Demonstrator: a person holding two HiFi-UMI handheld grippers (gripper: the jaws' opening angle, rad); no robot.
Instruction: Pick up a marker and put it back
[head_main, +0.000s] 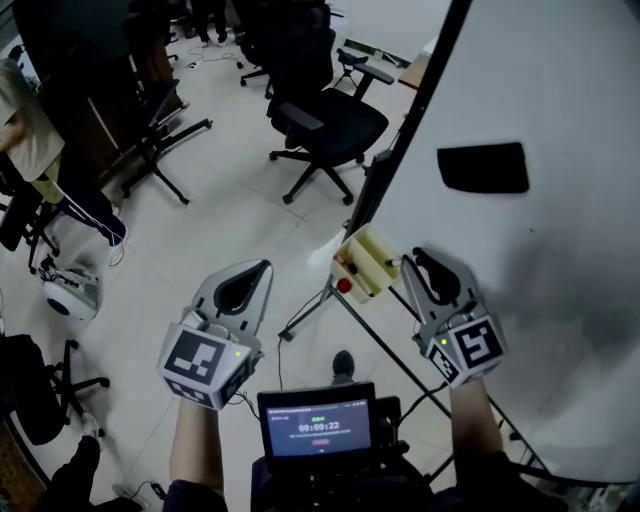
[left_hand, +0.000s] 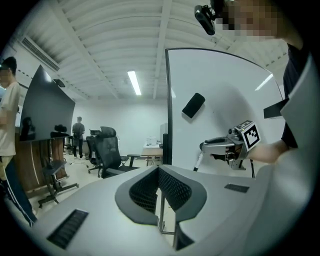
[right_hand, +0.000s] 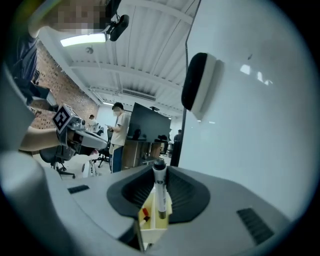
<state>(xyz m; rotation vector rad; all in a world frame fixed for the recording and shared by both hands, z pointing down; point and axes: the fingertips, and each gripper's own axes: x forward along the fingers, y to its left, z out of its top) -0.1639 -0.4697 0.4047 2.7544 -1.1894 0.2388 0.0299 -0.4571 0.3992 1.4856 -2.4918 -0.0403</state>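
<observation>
The whiteboard (head_main: 560, 90) fills the right half of the head view. The coming move depends on what sits along its lower left edge. The right gripper (head_main: 424, 262) shows at centre right of that view, with its tips pointing up and to the left. Its jaws are closed on the marker (right_hand: 160, 192). The left gripper (head_main: 258, 272) is at lower centre left, with its jaws drawn together, only a thin slit between them and nothing held. Between the two grippers, but much closer to the right one, is the pale yellow tray (head_main: 385, 262). In the head view it lies just left of the right gripper's tips. In the right gripper view it sits straight ahead and below the jaws, in the lower middle of the frame. There the marker stands nearly upright across the jaws, dark cap at the top, and its lower end appears in front of the tray's open compartment. I cannot tell whether that end has entered the tray. The put-back looks close: the right hand is the nearer one, and the marker's long axis seems already lined up for lowering into the tray.
</observation>
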